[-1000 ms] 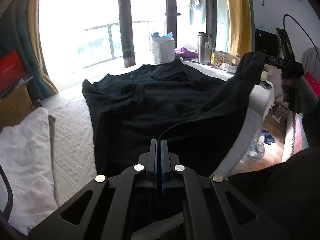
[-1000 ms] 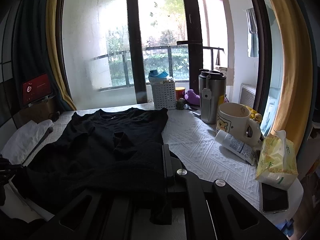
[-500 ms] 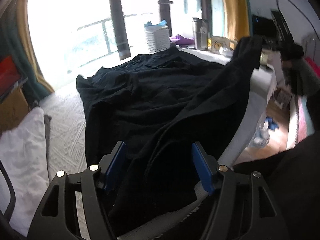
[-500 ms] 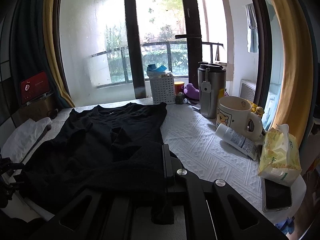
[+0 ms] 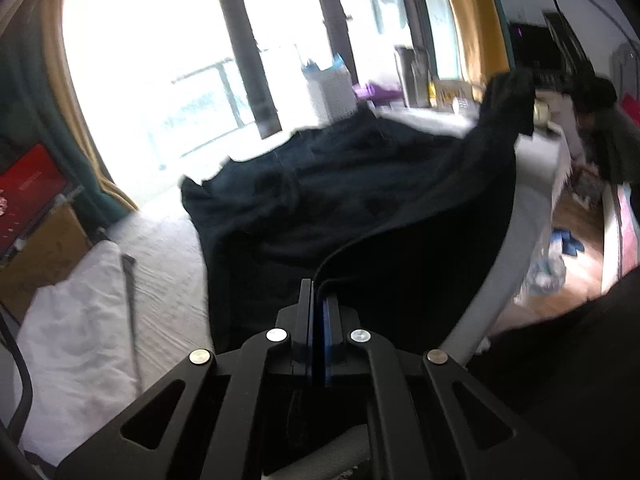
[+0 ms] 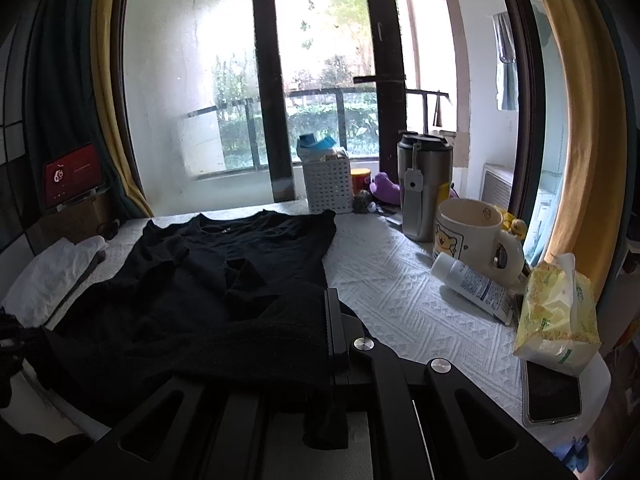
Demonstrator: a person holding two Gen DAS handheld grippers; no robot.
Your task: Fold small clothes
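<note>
A black T-shirt [image 5: 320, 184] lies spread on the white textured table cover [image 6: 400, 280], collar toward the window. My left gripper [image 5: 317, 286] is shut on the shirt's near hem, a fold of black cloth rising from between its blue pads. My right gripper [image 6: 329, 294] is shut on the other hem corner, and the cloth drapes over its left finger and hides it. In the left wrist view that corner [image 5: 508, 96] hangs raised at the far right. The hem sags between the two grippers. The shirt [image 6: 224, 264] has a small fold at its middle.
Along the right side stand a white basket [image 6: 328, 188], a steel tumbler [image 6: 424, 188], a mug [image 6: 472, 236], a lying bottle [image 6: 472, 284], a tissue pack [image 6: 556, 316] and a phone [image 6: 552, 392]. White cloth [image 5: 72, 320] lies at the left. The table edge [image 5: 500, 280] drops to the floor.
Half a second ago my left gripper stood open over the hem; now it is shut on the hem again and has rolled slightly. The right gripper has kept still.
</note>
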